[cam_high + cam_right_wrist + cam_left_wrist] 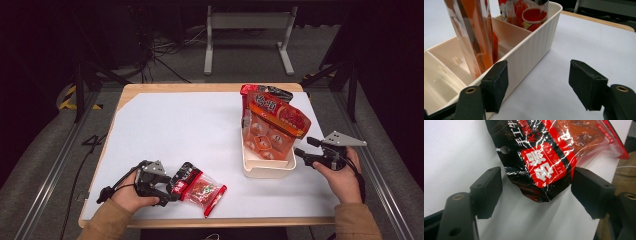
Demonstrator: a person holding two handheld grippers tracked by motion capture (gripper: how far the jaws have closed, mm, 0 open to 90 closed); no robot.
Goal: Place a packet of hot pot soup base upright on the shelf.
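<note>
My left gripper (167, 196) sits at the near edge of the desk (165, 125), jaws apart, with the black end of the snack bag (197, 188) between them (not pinched yet). My right gripper (300, 152) waits open beside the white bin (267, 170) near the right edge. The bag is shiny and crinkly, so I think it could slip out or slide off the desk if I only catch its corner.
</note>
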